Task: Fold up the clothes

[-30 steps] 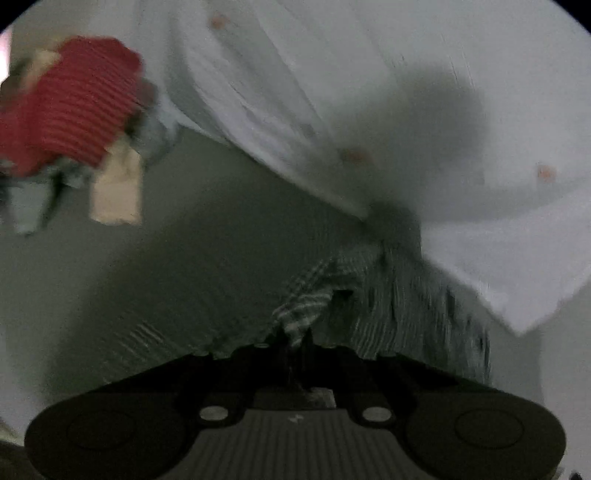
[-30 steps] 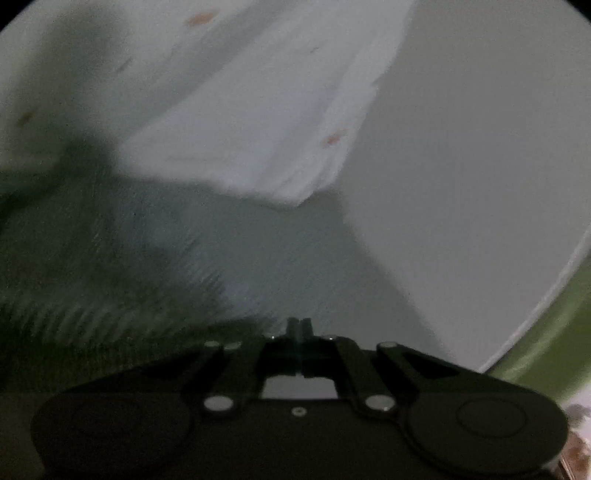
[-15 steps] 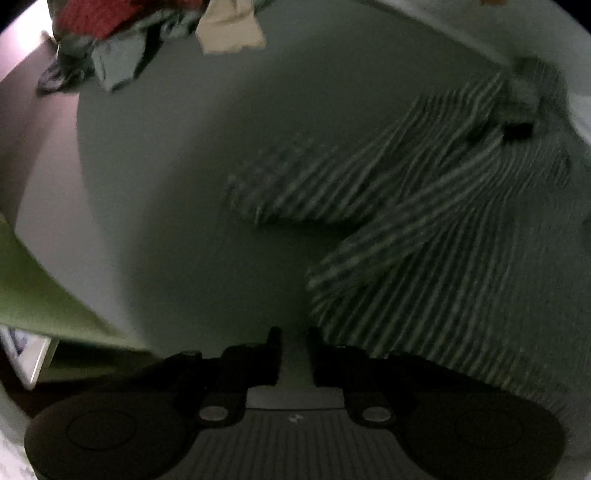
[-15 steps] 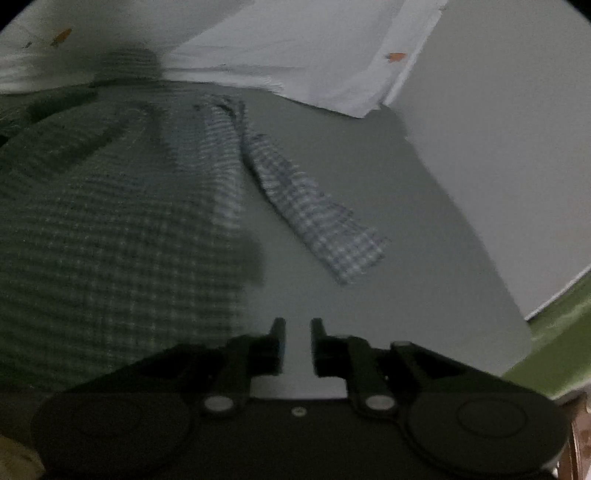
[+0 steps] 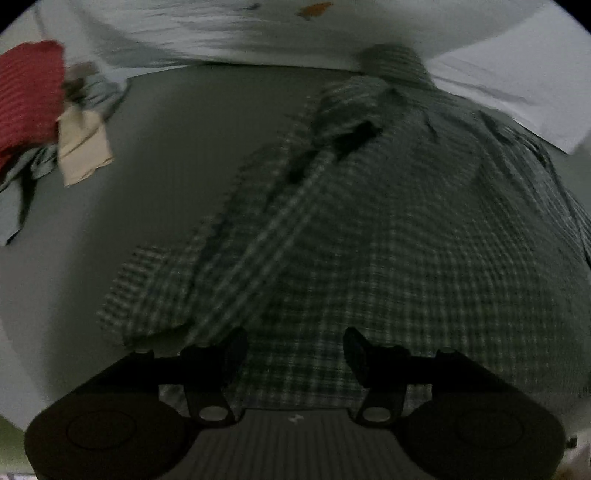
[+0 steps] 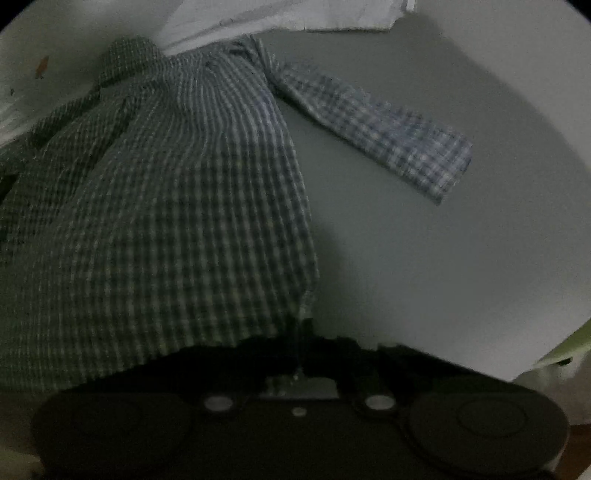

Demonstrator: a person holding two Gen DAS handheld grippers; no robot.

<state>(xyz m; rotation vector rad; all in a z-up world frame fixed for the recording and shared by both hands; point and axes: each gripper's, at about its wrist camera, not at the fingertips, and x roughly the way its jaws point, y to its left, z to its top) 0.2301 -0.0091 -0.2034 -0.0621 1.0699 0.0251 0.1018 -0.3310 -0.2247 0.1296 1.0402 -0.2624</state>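
A checked shirt (image 5: 406, 240) lies spread on the grey table (image 5: 166, 147), collar at the far side. In the left wrist view its left sleeve (image 5: 207, 266) lies folded along the body. My left gripper (image 5: 295, 347) hovers over the near hem with its jaws opening; the cloth lies under them and the pads do not press on it. In the right wrist view the shirt (image 6: 166, 221) fills the left half, and its right sleeve (image 6: 376, 133) stretches out to the right. My right gripper (image 6: 301, 343) is shut on the hem's near right corner.
A white cloth (image 5: 258, 33) with orange spots lies beyond the collar and also shows as the white cloth (image 6: 288, 14) in the right view. A red garment (image 5: 26, 92), a beige cloth (image 5: 81, 147) and grey-blue fabric are piled at the far left. The table's rim (image 6: 569, 343) curves at the right.
Both grippers have sunk toward the table and the shirt now lies flat. The left jaws went from closed to wide apart. The right jaws stood apart half a second ago and have closed on the hem.
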